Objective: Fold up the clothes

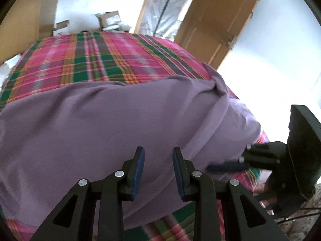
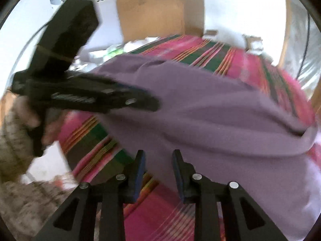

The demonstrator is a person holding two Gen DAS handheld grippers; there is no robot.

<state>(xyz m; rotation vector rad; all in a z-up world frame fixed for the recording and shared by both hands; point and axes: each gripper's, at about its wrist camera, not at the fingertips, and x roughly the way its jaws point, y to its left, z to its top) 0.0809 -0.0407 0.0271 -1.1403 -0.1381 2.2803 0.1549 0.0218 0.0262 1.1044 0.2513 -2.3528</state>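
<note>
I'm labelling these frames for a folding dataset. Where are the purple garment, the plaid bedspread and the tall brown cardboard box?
Purple garment (image 1: 104, 120): left wrist view, on its smooth middle.
Plaid pink-and-green bedspread (image 1: 100, 60): left wrist view, bare part beyond the garment.
Tall brown cardboard box (image 1: 222, 20): left wrist view, on its front face.

Left wrist camera is sitting just behind its own fingers (image 1: 140, 172), looking forward and slightly down, close over the purple garment (image 1: 100, 130) on the plaid bedcover (image 1: 90, 60), facing the cardboard panels (image 1: 218, 24) at the far wall. Right wrist camera is riding likewise behind its fingers (image 2: 139, 172), looking across the same garment (image 2: 220, 120) from the opposite side, also close. Each view is catching the other gripper: right gripper (image 1: 224, 167) at the left view's right edge, left gripper (image 2: 148, 100) at the right view's left.
</note>
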